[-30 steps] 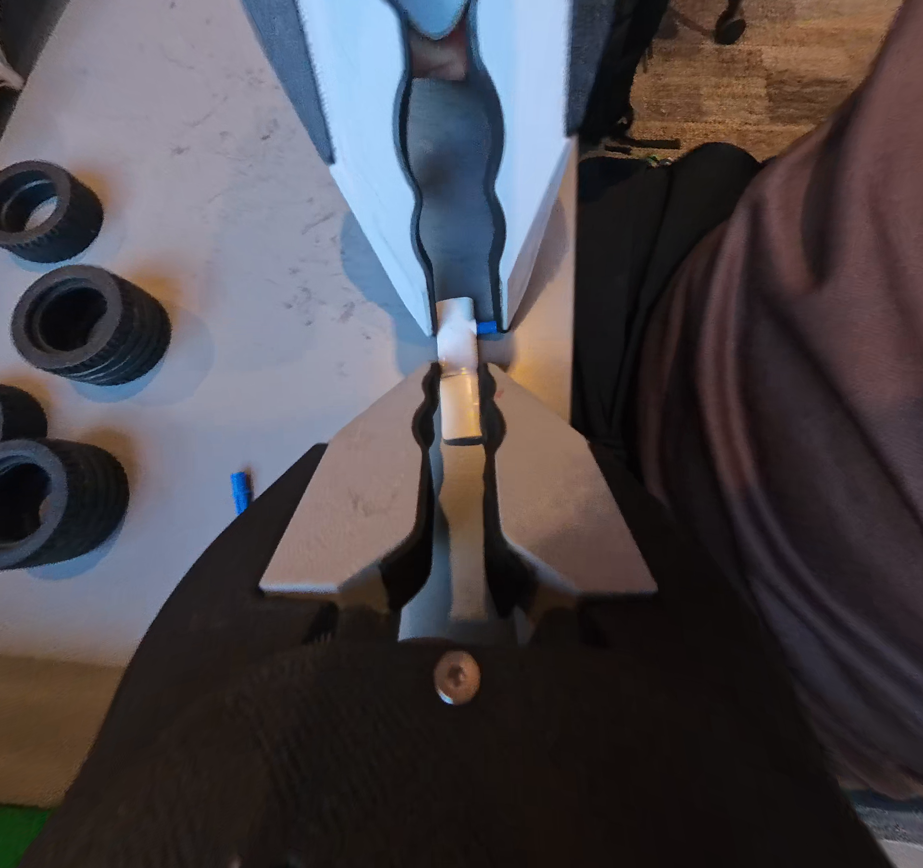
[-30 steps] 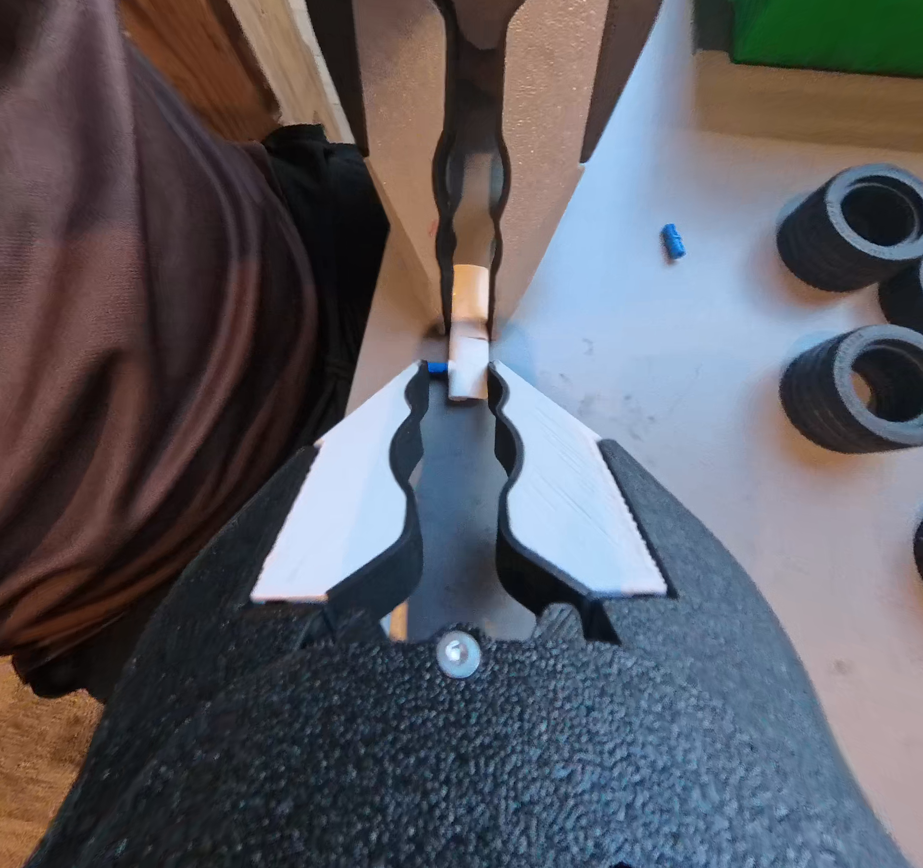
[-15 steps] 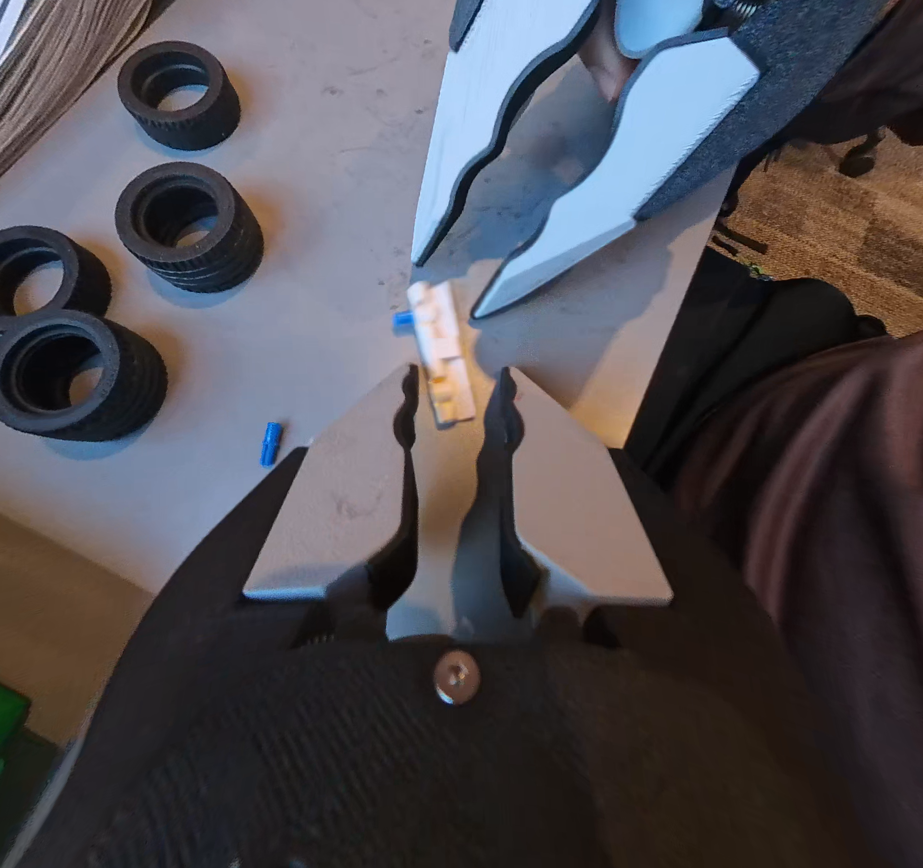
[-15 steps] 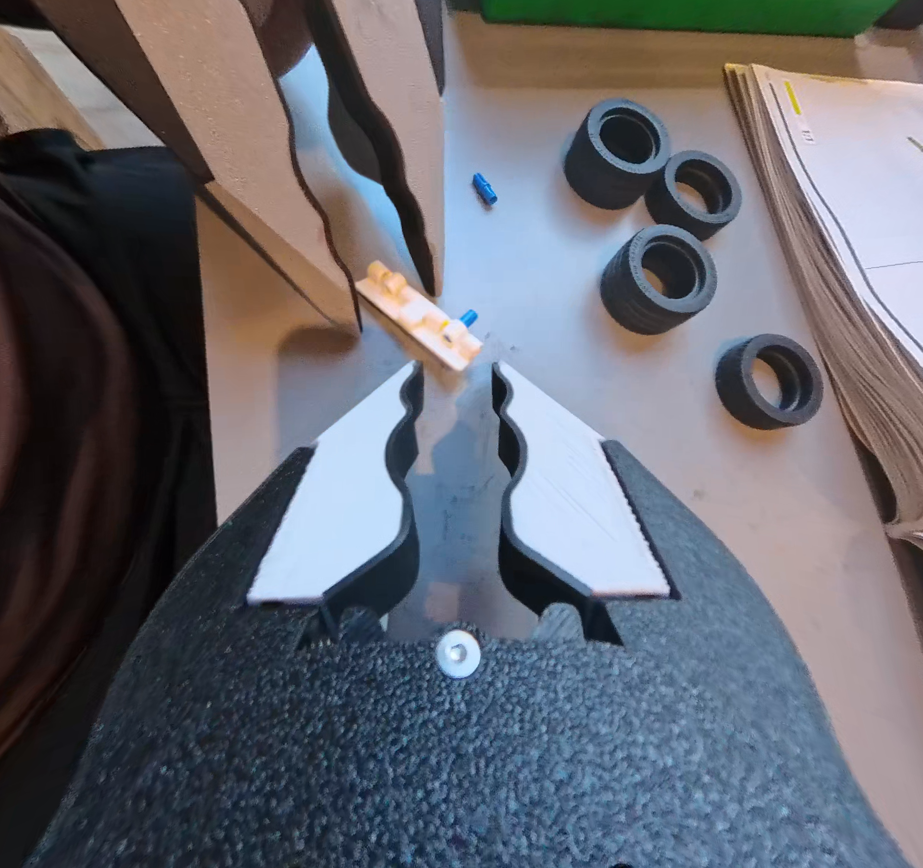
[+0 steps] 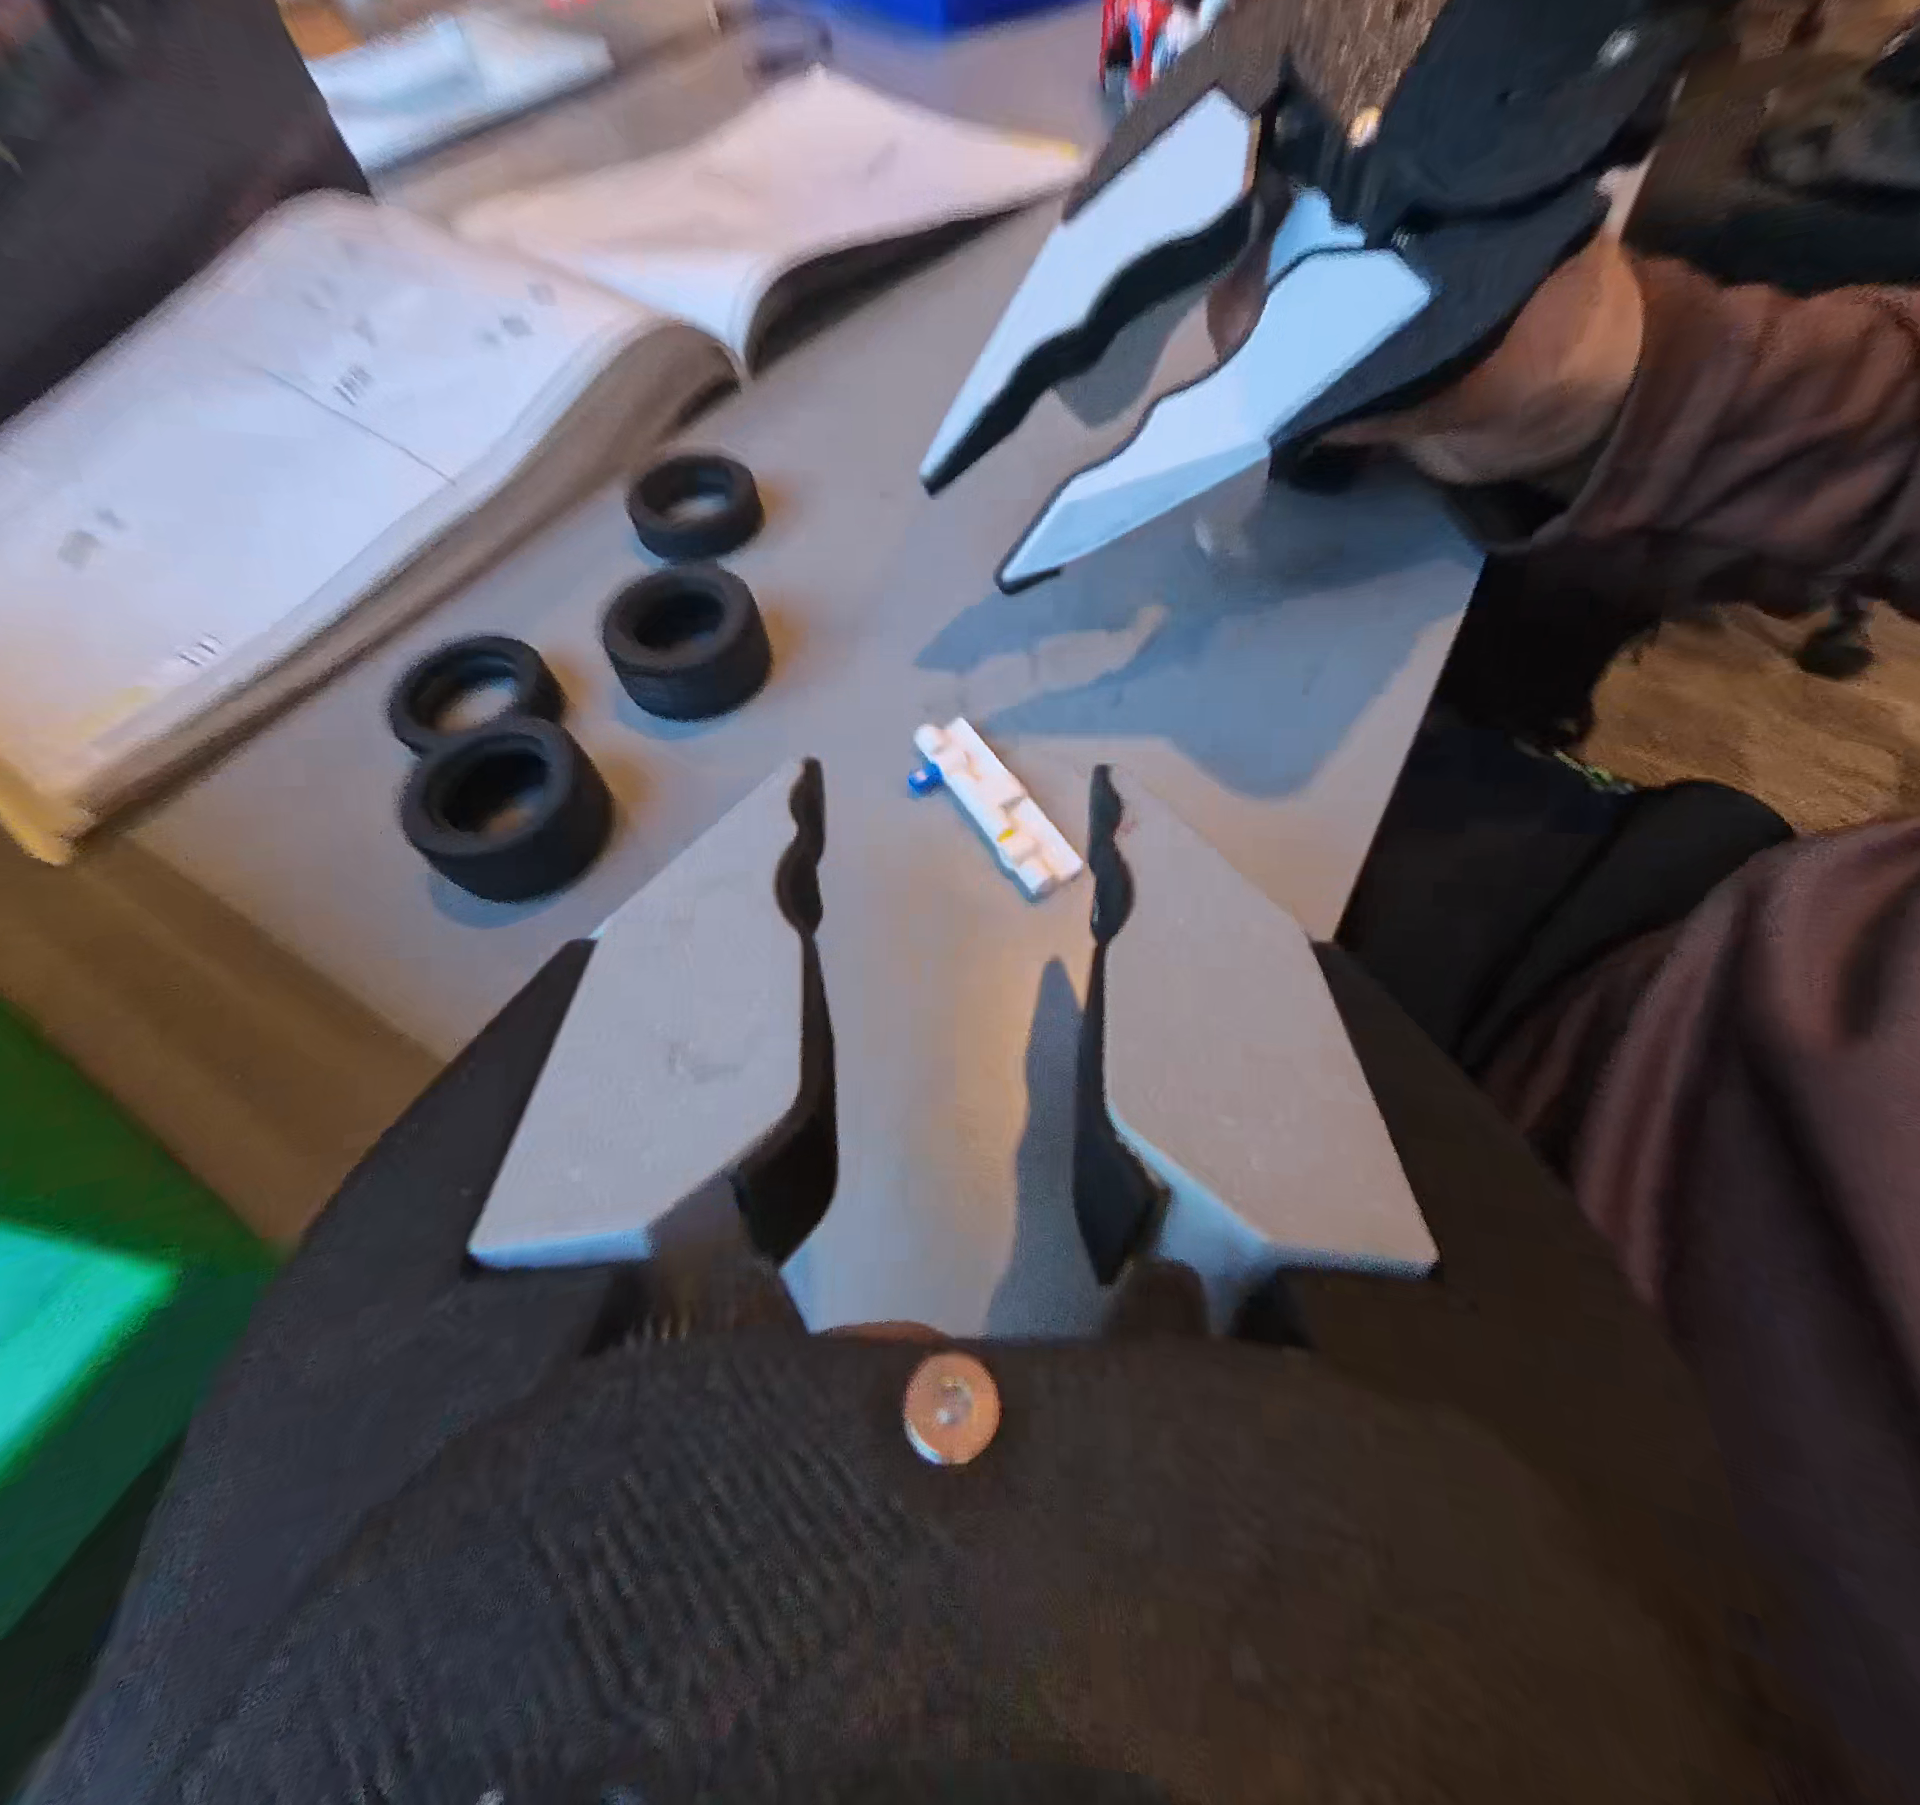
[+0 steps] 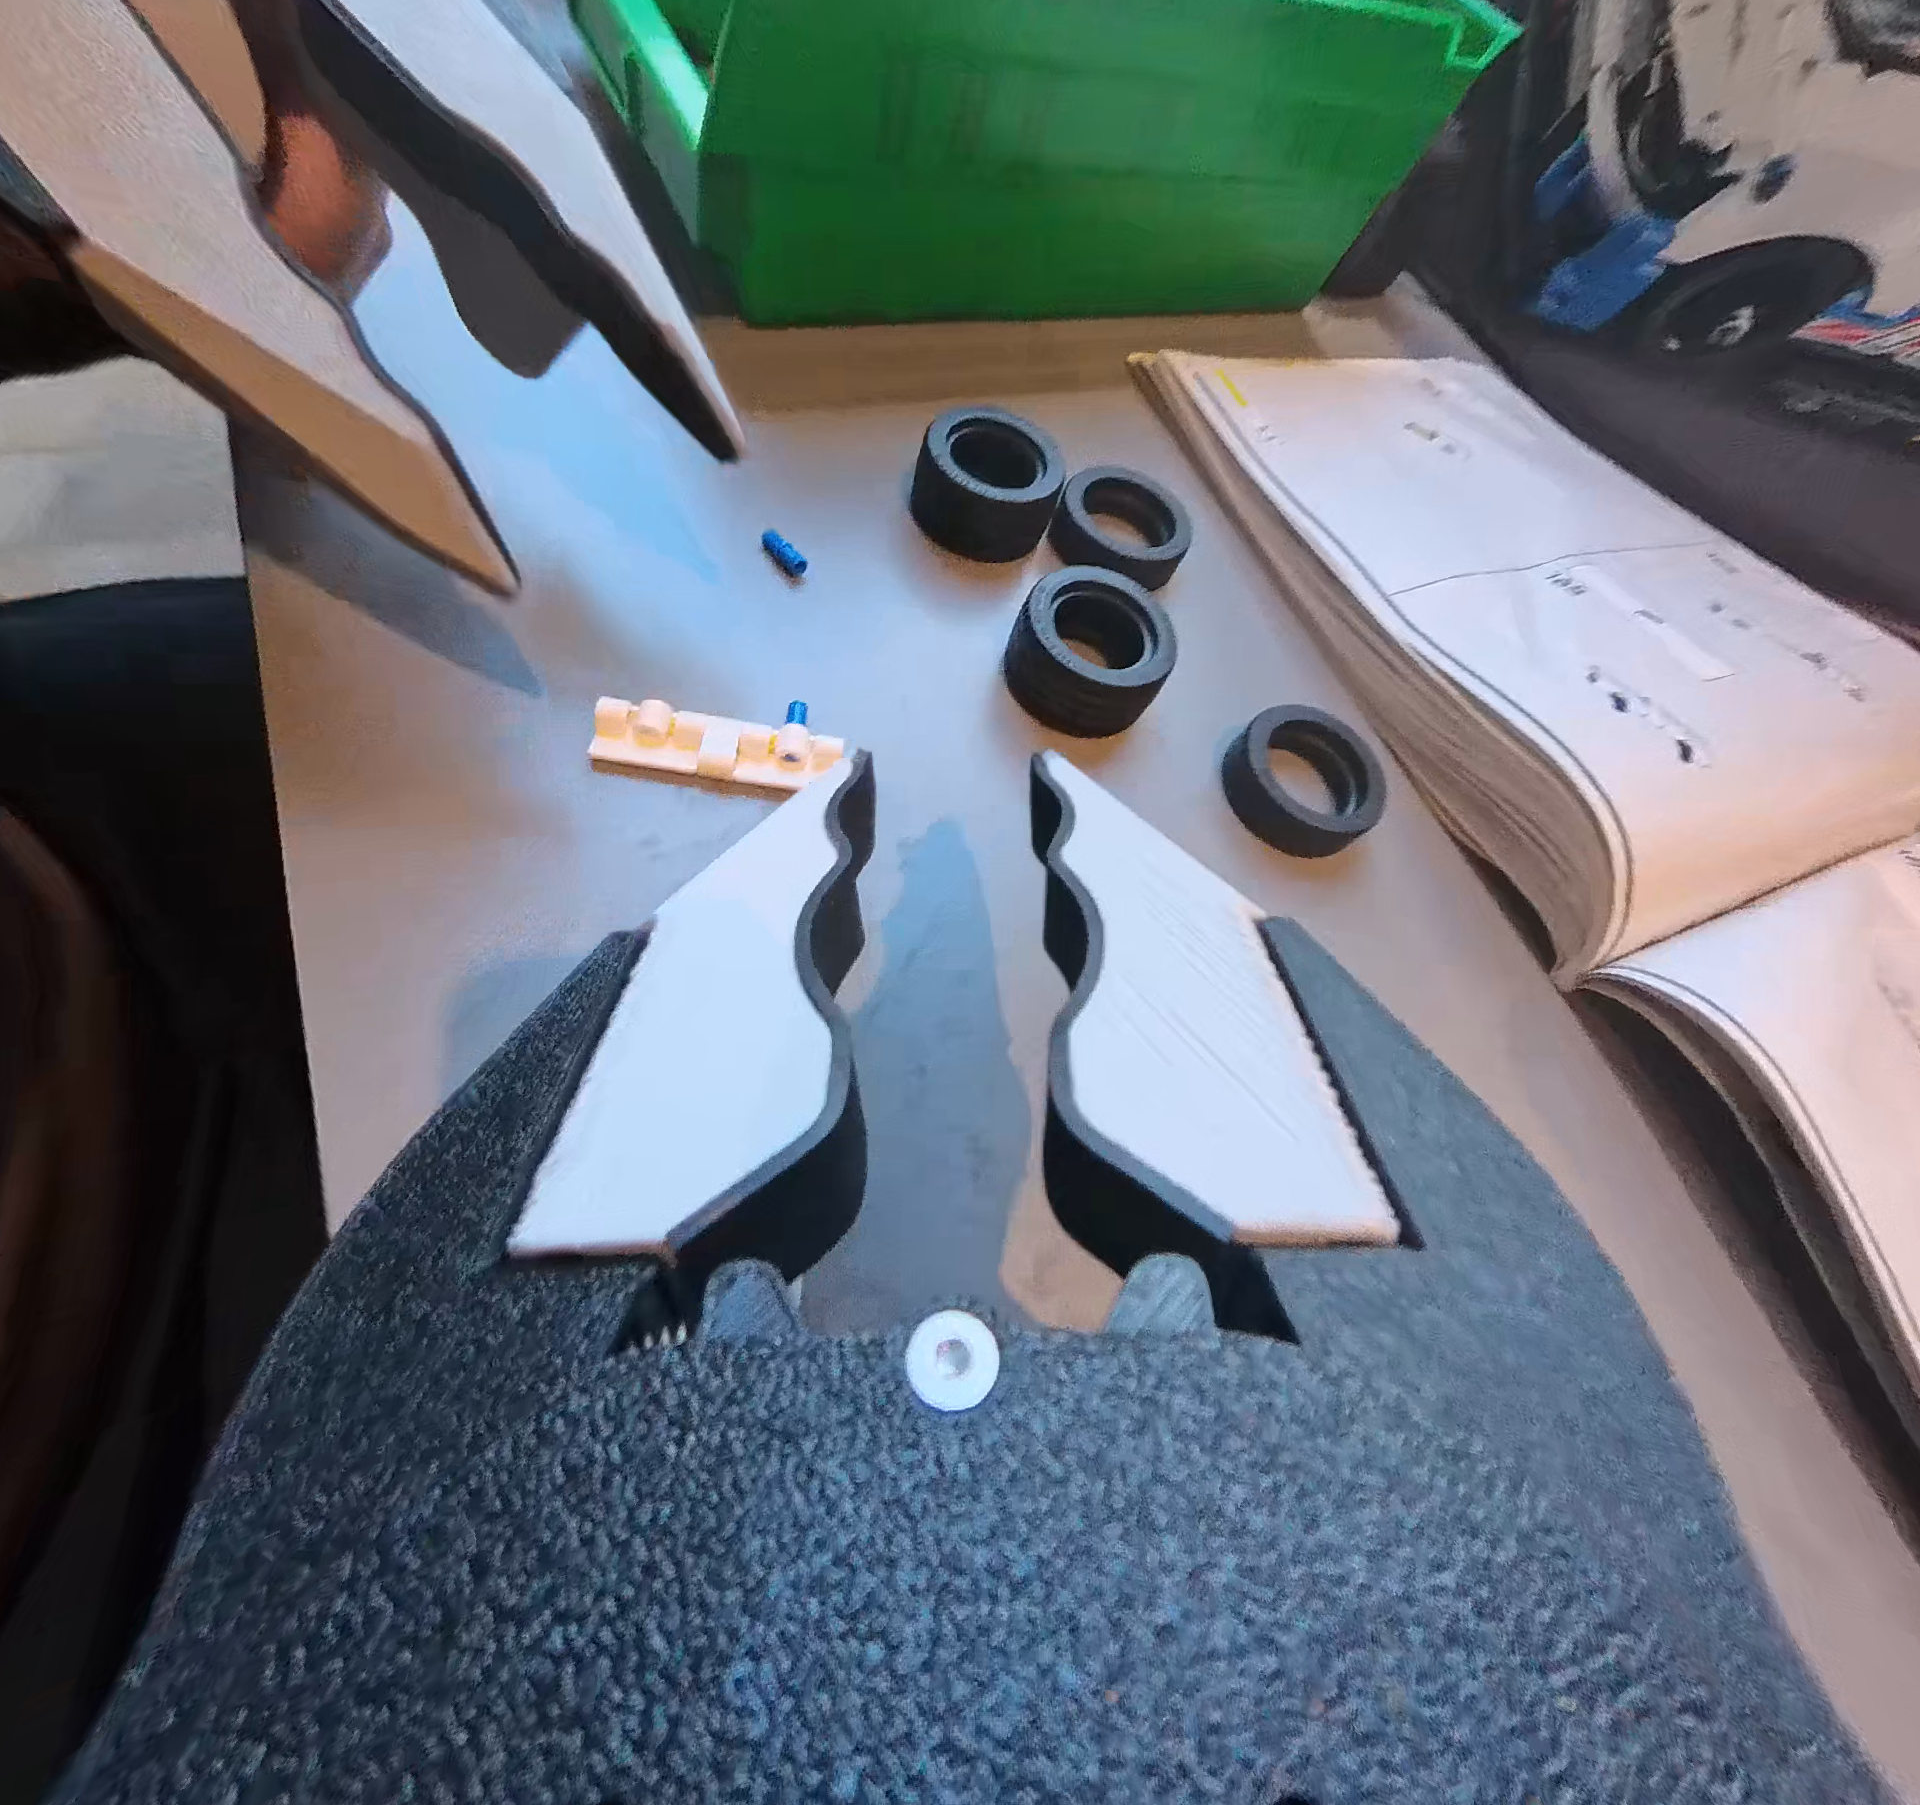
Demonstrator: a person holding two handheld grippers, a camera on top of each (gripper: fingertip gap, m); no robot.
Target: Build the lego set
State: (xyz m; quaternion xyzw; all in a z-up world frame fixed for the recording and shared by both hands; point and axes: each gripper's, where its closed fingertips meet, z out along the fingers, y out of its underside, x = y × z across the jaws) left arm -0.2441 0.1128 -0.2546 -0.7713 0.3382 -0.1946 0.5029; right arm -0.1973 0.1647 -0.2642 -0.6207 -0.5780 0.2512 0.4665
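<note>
A white lego piece (image 5: 997, 810) with a blue pin (image 5: 920, 781) stuck in its side lies flat on the grey table (image 5: 1195, 675), near the table's edge. My left gripper (image 5: 954, 773) is open and empty, raised just behind the piece. My right gripper (image 6: 951, 763) is open and empty, with the piece (image 6: 717, 747) just left of its left fingertip. Each gripper also shows in the other's view, open above the table: the right one (image 5: 966, 531) and the left one (image 6: 618, 517). A loose blue pin (image 6: 784, 553) lies beyond the piece.
Several black tyres (image 6: 1091, 649) (image 5: 686, 638) stand on the table beside an open instruction book (image 6: 1558, 612) (image 5: 312, 405). A green bin (image 6: 1039, 93) sits at the back, with a built lego car (image 6: 1714, 145) at the far right. The person's dark sleeve (image 5: 1714, 1080) is at the table edge. There is about 8 cm between the tips of the two grippers. From the right gripper's tips to the white lego piece (image 5: 997, 810) is close to 5 cm. Seen from the right wrist view (image 6: 717, 755) as well.
A second ago both grippers were shut on the white piece, tip to tip. Both have let it go, opened and drawn back and up; the piece now lies on the table.
</note>
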